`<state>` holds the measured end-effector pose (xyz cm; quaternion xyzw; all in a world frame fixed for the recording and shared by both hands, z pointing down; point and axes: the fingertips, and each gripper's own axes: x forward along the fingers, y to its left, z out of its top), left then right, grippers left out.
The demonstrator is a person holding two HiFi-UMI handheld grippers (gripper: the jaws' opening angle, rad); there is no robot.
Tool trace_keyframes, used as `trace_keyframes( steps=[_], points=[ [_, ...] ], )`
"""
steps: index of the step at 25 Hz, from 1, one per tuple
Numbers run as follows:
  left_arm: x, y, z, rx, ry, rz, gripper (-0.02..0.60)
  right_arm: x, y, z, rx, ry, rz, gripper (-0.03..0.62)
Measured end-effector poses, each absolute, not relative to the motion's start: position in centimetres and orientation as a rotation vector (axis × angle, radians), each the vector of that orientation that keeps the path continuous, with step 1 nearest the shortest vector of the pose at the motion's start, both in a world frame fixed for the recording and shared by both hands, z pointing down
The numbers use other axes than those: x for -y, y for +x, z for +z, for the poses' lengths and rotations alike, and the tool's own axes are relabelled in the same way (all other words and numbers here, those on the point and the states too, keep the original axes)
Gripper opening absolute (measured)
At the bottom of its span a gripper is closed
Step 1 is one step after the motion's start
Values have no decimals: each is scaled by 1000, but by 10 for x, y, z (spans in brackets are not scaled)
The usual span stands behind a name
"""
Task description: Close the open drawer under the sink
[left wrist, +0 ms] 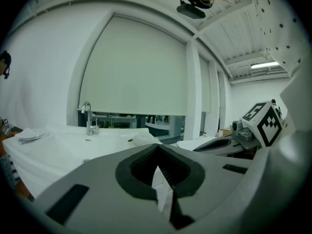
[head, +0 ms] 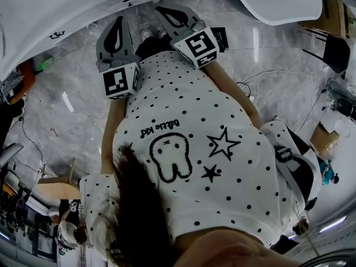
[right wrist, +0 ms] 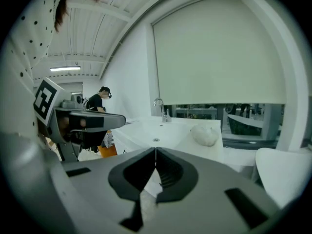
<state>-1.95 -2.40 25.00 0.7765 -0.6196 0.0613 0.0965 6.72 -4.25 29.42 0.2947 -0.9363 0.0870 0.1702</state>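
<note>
The open drawer does not show in any view. The white sink counter (head: 50, 10) fills the head view's upper left. In the gripper views its basin (left wrist: 73, 147) and chrome faucet (left wrist: 87, 118) lie ahead, beyond the jaws, and the faucet (right wrist: 163, 112) shows again from the right gripper. My left gripper (head: 118, 21) and right gripper (head: 160, 8) are side by side in front of the person's dotted shirt, both pointing toward the counter. The left gripper (left wrist: 157, 146) is shut with nothing between its jaws. The right gripper (right wrist: 155, 150) is also shut and empty.
A folded white cloth (left wrist: 30, 134) lies at the counter's left end and a crumpled white lump (right wrist: 204, 134) at its right. A white tub rim (right wrist: 285, 172) stands to the right. A person (right wrist: 100, 101) stands far back. Cables (head: 267, 77) trail over the marble floor.
</note>
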Motion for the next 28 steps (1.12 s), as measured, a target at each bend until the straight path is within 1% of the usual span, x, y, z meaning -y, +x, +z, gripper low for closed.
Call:
trace_keyframes(
  steps=[12,28],
  points=[
    [14,41,257,1811,2307,167,3,33,124,294,2650,834,211,15],
    [16,41,247,1867,2314,205,5,35,121,284,2708,784,196,15]
  ],
)
